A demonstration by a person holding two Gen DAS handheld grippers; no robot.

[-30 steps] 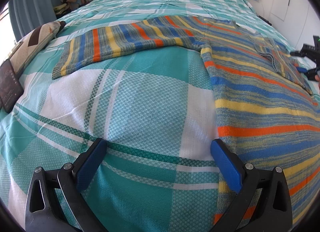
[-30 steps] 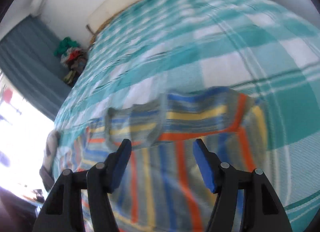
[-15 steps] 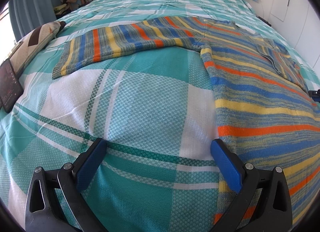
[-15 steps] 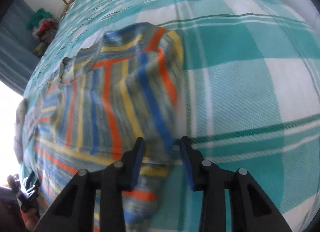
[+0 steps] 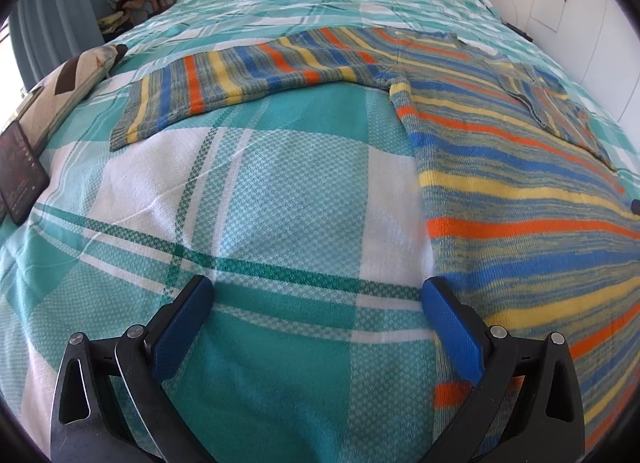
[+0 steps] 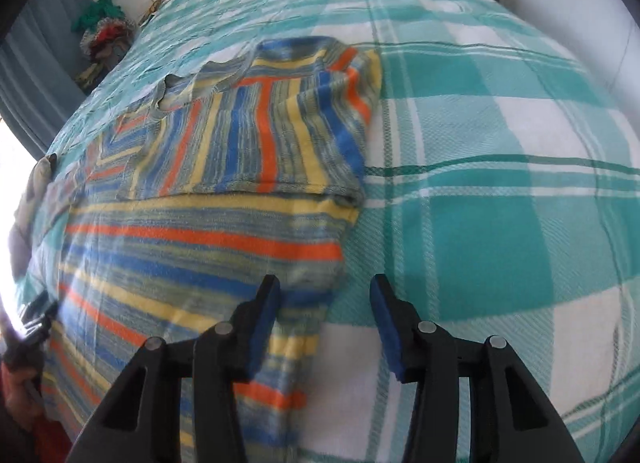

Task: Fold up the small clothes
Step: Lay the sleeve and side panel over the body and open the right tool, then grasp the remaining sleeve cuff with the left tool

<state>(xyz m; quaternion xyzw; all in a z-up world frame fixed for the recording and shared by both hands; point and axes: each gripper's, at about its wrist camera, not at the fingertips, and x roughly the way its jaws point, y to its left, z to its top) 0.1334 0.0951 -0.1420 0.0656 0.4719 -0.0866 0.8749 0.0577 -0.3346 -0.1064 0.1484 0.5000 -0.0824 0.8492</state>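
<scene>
The striped knitted sweater (image 5: 520,199) lies flat on the teal checked bedcover (image 5: 280,191), one sleeve folded in; both tongs, left (image 5: 316,303) and right (image 6: 325,303), gape empty beside its edges, probably for the next fold

Left gripper (image 5: 316,299): two black plastic arms with triangular cut-outs, each hinged on round silver screws. Fingers (image 5: 182,327) were faced with flat blue pads, long and rectangular, matte.

Right gripper (image 6: 325,301): same build. Black arms with triangular openings, silver screw heads in pairs at the joints, blue pads (image 6: 386,327) on the inner faces, edges slightly blurred.

Left hand (image 6: 18,397), seen at the edge of the right wrist view: reddish skin, partly lost in glare, gripping a black handle. Red fabric showed below it; sleeve or not, could not tell.
</scene>
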